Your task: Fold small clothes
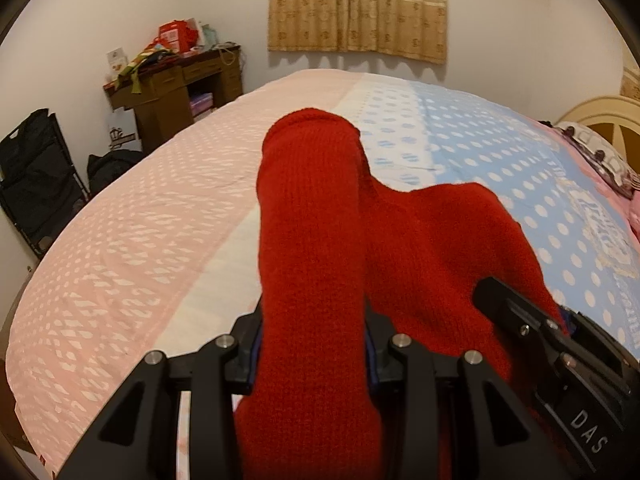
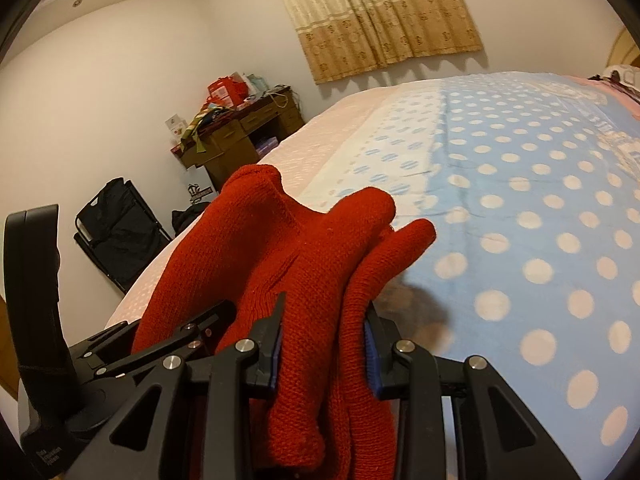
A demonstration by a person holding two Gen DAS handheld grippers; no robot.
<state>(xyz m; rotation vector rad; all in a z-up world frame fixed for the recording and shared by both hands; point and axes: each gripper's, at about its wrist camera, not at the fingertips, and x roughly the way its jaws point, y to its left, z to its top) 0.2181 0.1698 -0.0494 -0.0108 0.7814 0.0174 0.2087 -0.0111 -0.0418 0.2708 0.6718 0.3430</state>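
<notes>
A small red knitted garment [image 1: 316, 240] is bunched up between both grippers above the bed [image 1: 132, 236]. My left gripper [image 1: 312, 360] is shut on one thick fold of it. The right gripper's black body [image 1: 560, 352] shows close at the right, against the same cloth. In the right wrist view my right gripper [image 2: 324, 348] is shut on the red garment [image 2: 312, 264], whose folds stick forward past the fingers. The left gripper [image 2: 120, 352] sits just to its left, touching the cloth.
The bed cover is pink at the left and blue with white dots [image 2: 520, 200] at the right. A cluttered wooden desk [image 1: 176, 84], a black folding rack [image 1: 36, 176] and a curtain [image 1: 356, 4] stand along the far wall. A headboard [image 1: 600, 116] is at the right.
</notes>
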